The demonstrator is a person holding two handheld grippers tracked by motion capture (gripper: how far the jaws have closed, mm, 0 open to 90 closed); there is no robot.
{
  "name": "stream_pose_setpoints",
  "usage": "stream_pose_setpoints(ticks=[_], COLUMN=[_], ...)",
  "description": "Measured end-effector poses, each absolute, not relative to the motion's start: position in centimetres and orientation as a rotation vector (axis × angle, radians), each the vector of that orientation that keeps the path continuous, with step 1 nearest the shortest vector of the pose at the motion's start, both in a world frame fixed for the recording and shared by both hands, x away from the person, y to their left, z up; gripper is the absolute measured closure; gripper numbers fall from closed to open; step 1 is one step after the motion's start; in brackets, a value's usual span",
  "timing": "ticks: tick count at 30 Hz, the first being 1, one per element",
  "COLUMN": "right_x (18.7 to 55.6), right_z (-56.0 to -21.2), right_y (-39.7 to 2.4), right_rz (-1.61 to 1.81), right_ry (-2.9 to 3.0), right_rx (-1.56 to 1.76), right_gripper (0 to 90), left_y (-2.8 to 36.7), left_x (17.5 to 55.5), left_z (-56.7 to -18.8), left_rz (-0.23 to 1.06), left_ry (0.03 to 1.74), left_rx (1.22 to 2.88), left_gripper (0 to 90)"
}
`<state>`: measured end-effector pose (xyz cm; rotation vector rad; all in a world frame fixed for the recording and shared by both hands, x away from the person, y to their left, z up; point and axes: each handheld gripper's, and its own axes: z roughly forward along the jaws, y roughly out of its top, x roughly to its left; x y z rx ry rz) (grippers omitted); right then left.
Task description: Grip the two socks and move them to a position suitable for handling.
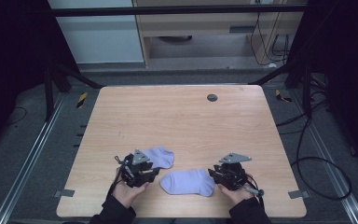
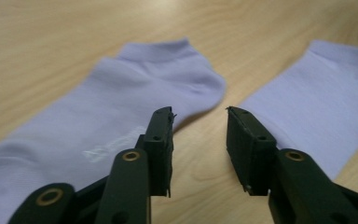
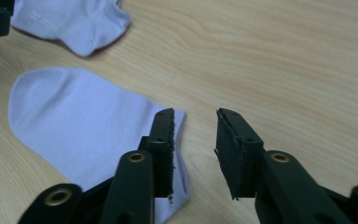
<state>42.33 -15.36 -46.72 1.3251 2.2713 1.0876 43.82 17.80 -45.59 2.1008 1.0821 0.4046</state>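
Socks: two lilac ankle socks laid flat on wooden table (image 1: 182,116), apart. Far sock (image 1: 161,157) seen at 1 o'clock from left gripper (image 1: 153,173); near sock (image 1: 189,182) at 9 o'clock from right gripper (image 1: 213,173). Left jaws parted midway, nothing between, bare wood framed. Right jaws parted midway, nothing gripped, one jaw over near sock's cuff edge. Risk judged: thin fabric missed on closing, or only top layer pinched; sock dragged and bunched if jaws skid across table.

The left hand-held gripper (image 1: 142,171) hides part of the far sock (image 1: 161,157); the near sock (image 2: 326,98) is cut off in the left gripper view.
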Motion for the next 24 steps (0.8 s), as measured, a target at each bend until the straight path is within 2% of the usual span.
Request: stream_pose_setpoints(ticks=[3,6,9,17,24], right_x=[42.6,43.3,44.1,46.7,49.2], right_z=[-46.3,-45.7,-45.3,-44.7,-46.0], right_y=[-15.2,-13.6,-11.8,-6.6,-3.7], right_rz=[1.105,1.132,1.152,1.147,1.115], right_ry=[2.252,2.234,2.239,2.279,2.284], right_rx=[1.325,1.311,1.288,1.25,1.287], right_gripper=[62.2,56.3,54.3,53.3,54.4], left_y=[19.1,21.5,23.3,26.3,27.3], left_x=[44.1,44.7,45.1,46.2,46.9], left_z=[-45.2,-45.0,-45.2,-46.1,-47.3], left_rz=[0.433,0.481,0.51,0.543,0.547], left_ry=[1.111,1.166,1.217,1.317,1.373], left_rx=[2.074,2.04,2.024,2.011,2.029], left_gripper=[56.5,53.7,51.5,50.5,50.8])
